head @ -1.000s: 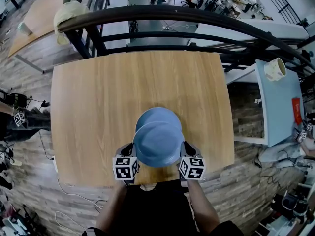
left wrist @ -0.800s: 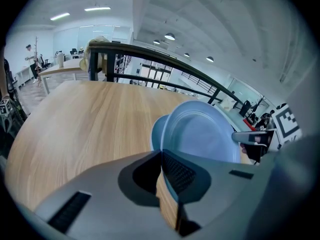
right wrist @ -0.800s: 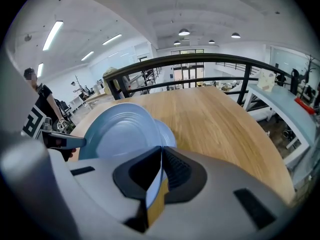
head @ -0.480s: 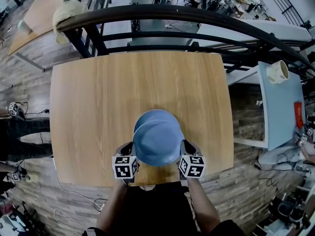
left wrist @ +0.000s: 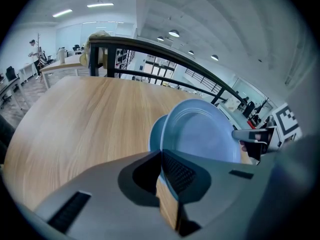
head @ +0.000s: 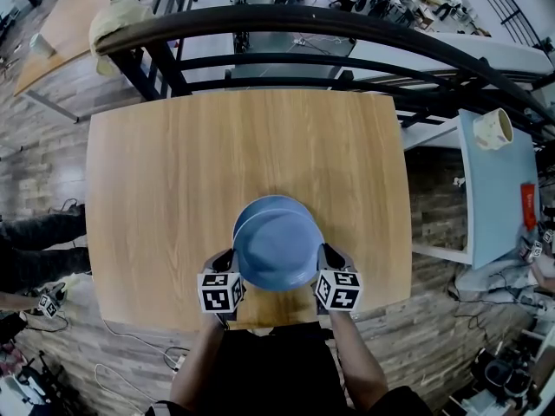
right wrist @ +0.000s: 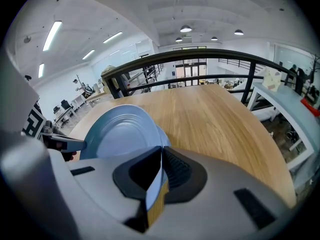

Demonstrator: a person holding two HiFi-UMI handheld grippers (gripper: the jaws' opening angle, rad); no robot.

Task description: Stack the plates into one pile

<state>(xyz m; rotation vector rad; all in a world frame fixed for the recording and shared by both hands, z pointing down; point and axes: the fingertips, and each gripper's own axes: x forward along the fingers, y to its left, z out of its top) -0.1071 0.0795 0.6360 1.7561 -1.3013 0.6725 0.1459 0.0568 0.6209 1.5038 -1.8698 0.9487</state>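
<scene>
My two grippers carry a blue plate (head: 277,251) by opposite sides of its rim. The left gripper (head: 234,271) is shut on the left rim, the right gripper (head: 319,271) on the right rim. A second blue plate (head: 267,201) lies on the wooden table (head: 173,172) beneath it, and only its far edge shows. In the left gripper view the held plate (left wrist: 205,134) covers most of the lower plate (left wrist: 155,134), with the jaws (left wrist: 161,160) pinched on the rim. In the right gripper view the held plate (right wrist: 120,131) fills the left, gripped at the jaws (right wrist: 161,170).
A black railing (head: 286,24) runs along the table's far edge. To the right, a pale blue side table (head: 494,189) holds a cup (head: 492,128). A person's legs (head: 35,241) are on the floor at the left. The plates sit near the table's front edge.
The held plate has edged a little away from me and covers more of the lower plate. The person on the floor at the left has shifted.
</scene>
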